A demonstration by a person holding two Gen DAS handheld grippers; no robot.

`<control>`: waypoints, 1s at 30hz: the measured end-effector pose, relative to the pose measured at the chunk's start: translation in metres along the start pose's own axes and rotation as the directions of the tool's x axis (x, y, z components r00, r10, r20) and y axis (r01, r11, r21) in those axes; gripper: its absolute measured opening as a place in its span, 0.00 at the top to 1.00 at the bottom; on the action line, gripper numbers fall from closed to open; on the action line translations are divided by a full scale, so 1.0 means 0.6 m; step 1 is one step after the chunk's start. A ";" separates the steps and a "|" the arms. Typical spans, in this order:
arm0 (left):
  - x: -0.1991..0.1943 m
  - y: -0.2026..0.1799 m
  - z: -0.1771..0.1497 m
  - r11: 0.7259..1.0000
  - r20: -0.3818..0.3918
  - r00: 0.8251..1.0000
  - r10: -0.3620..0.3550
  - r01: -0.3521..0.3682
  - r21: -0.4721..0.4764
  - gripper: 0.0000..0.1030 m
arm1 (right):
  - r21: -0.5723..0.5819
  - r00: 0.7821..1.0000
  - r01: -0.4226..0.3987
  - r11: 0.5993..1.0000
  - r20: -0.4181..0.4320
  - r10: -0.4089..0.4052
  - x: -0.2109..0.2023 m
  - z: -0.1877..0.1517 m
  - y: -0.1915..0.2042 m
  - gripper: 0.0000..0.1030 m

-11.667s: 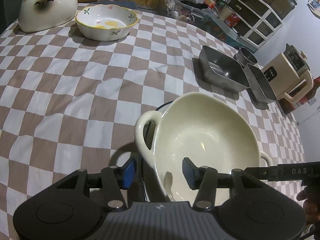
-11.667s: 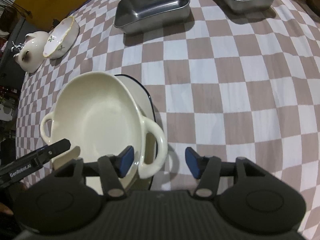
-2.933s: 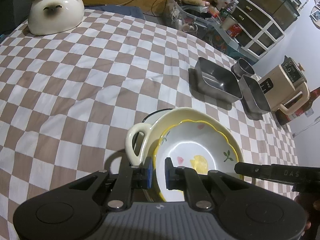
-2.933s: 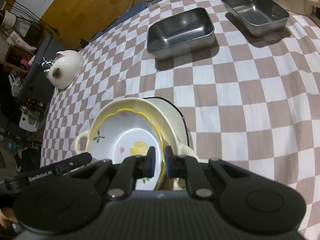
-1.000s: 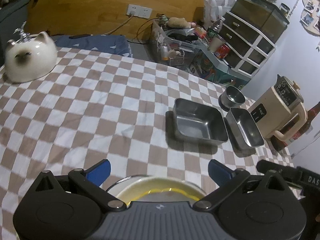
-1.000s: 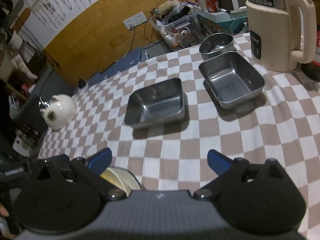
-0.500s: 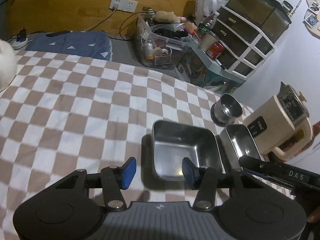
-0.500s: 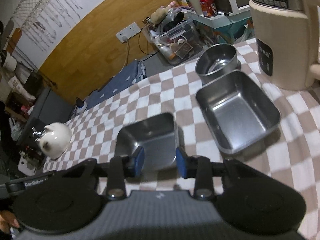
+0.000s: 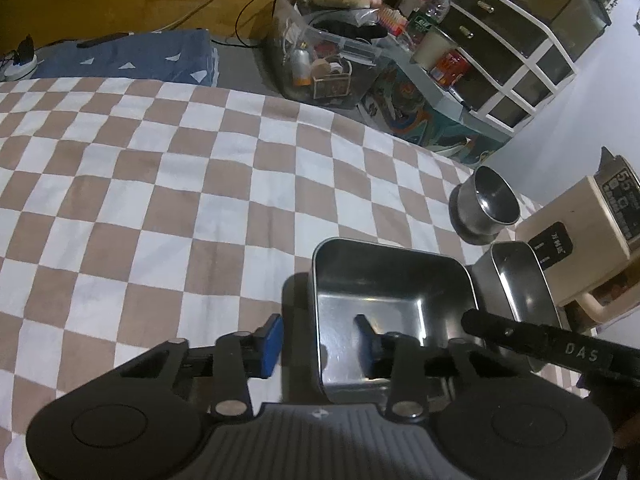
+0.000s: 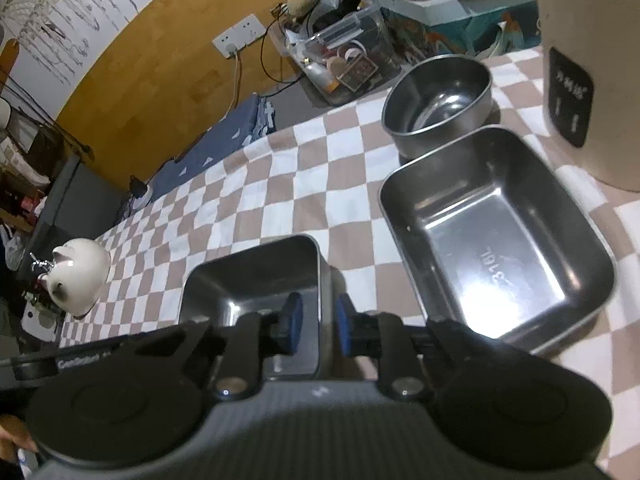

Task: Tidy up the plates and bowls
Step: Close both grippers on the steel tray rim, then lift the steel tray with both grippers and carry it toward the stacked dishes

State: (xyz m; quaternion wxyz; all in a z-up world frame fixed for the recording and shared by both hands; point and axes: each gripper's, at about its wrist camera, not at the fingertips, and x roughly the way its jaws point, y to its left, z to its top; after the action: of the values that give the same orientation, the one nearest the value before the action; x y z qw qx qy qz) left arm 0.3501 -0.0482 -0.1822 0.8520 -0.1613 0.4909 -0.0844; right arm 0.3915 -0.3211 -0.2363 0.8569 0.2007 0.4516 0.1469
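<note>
Risk of slip or tilt: left hand-held gripper [image 9: 318, 342] and right hand-held gripper [image 10: 316, 330], jaws closing astride opposite walls of the near steel tray [image 9: 394, 284] beside its twin [image 10: 496, 236] toward the table's far corner, apparently not yet pinching thin slick rims.

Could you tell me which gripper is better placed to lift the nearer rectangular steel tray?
Neither alone: the left gripper straddles the nearer steel tray's left wall, the right gripper its right wall; both are closing, so a two-handed lift looks likely.

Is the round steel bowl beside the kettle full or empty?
Empty: the round steel bowl shows only its bare, shiny inside in the right wrist view.
</note>
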 end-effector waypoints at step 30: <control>-0.159 -0.072 -0.108 0.998 0.054 0.998 -0.042 0.040 0.050 0.85 | -0.024 0.998 -0.041 0.999 0.038 0.042 -0.152 -0.084 0.024 0.89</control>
State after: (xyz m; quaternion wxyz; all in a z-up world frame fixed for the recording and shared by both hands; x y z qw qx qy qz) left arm 0.2468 -0.0721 -0.1194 0.8669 -0.1527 0.4618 -0.1094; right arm 0.2987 -0.3375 -0.1901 0.8645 0.2028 0.4289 0.1662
